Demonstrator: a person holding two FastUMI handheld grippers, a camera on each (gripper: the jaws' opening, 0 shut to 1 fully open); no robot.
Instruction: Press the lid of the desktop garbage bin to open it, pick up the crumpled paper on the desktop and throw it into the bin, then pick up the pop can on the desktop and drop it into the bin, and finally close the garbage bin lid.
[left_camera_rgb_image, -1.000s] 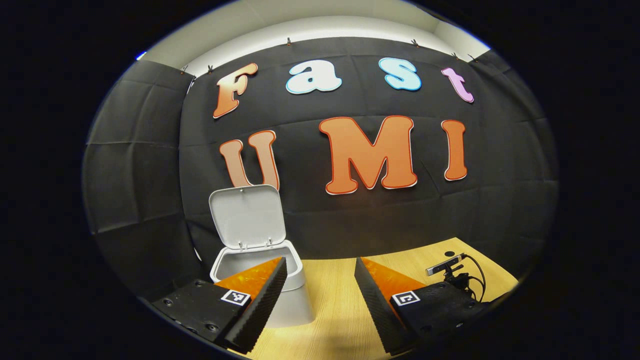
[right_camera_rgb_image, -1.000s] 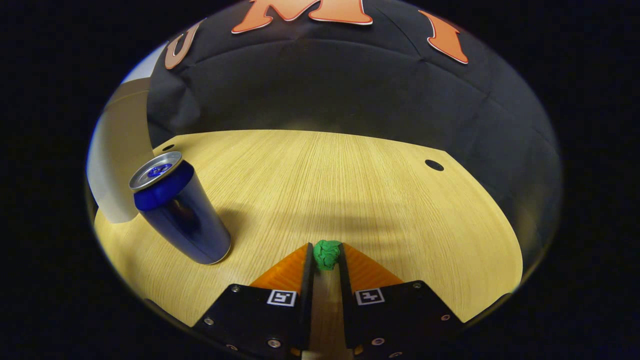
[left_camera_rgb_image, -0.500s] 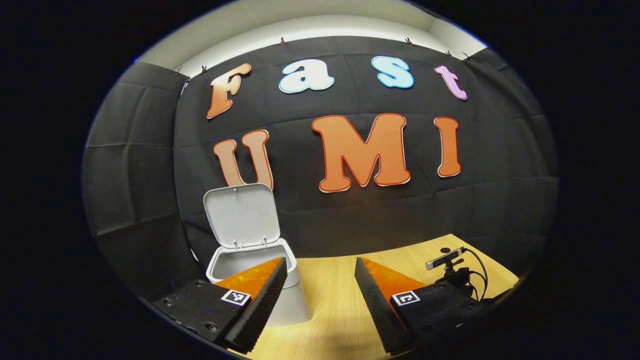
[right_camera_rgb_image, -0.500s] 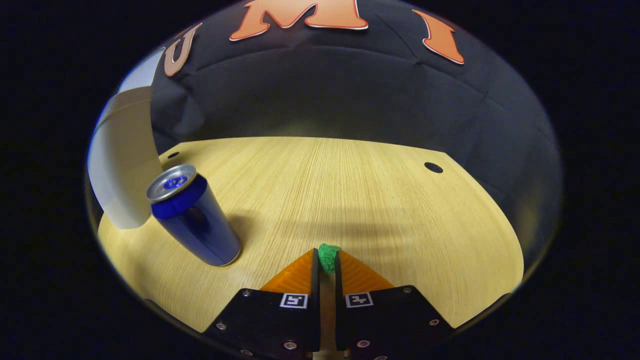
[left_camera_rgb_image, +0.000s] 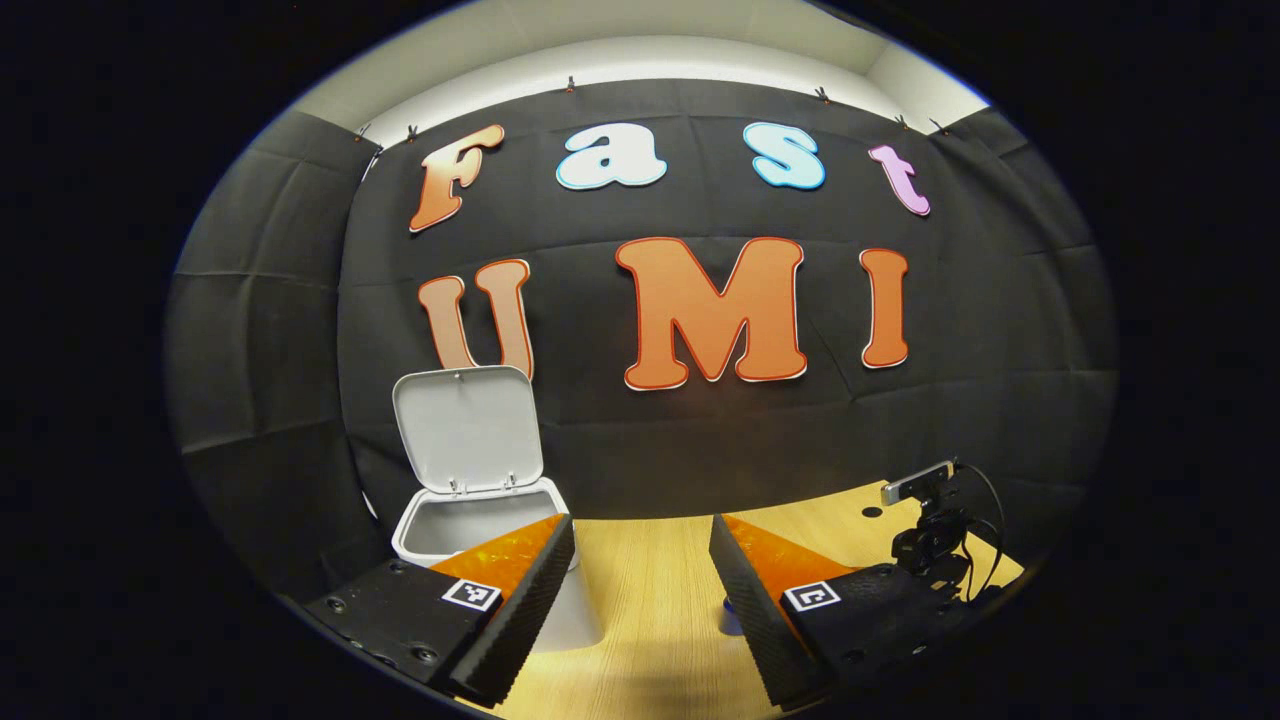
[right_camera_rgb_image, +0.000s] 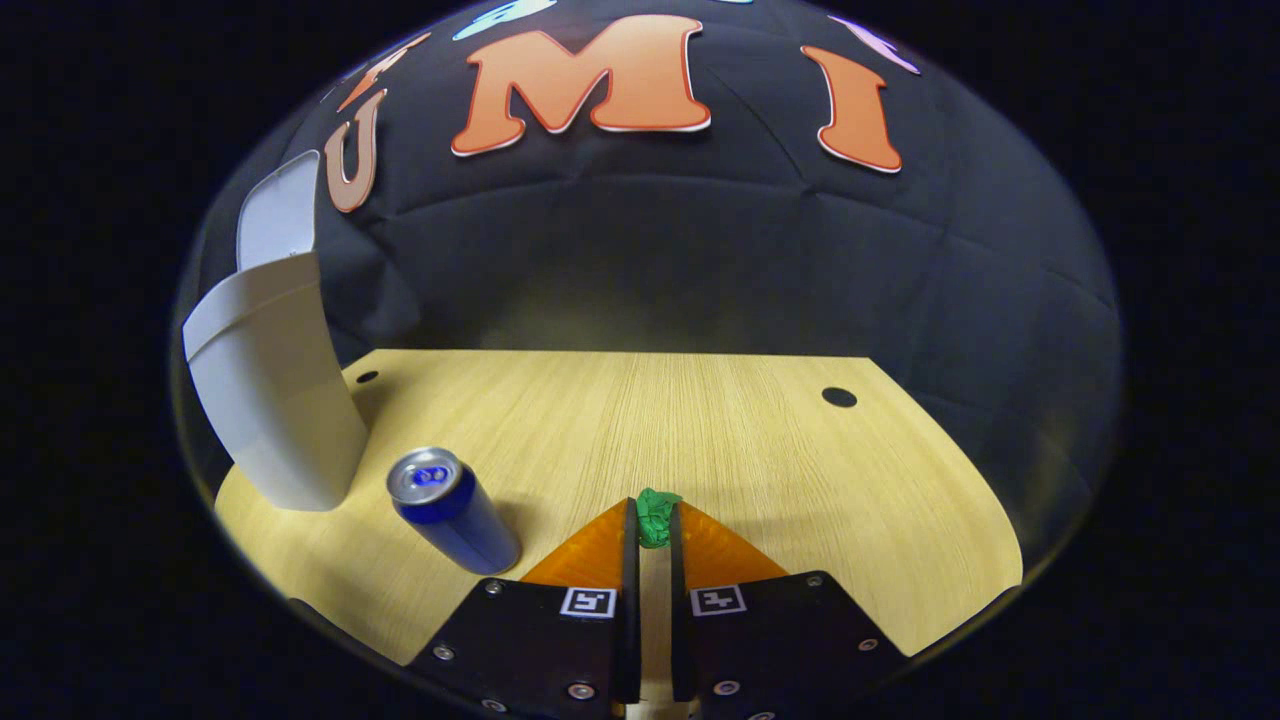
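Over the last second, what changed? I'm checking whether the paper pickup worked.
The right gripper closed its jaws tighter on the green crumpled paper and rose off the desktop, so the blue can and white bin look smaller and farther. The left gripper drifted slightly, jaws still open. The can still stands upright and the bin lid stays raised.

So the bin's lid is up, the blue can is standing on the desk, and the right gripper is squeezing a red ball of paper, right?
Nearly. The crumpled paper is green, not red, as the right gripper view shows. The rest holds: the bin has its lid up, the blue can stands on the desk, and the right gripper squeezes the paper.
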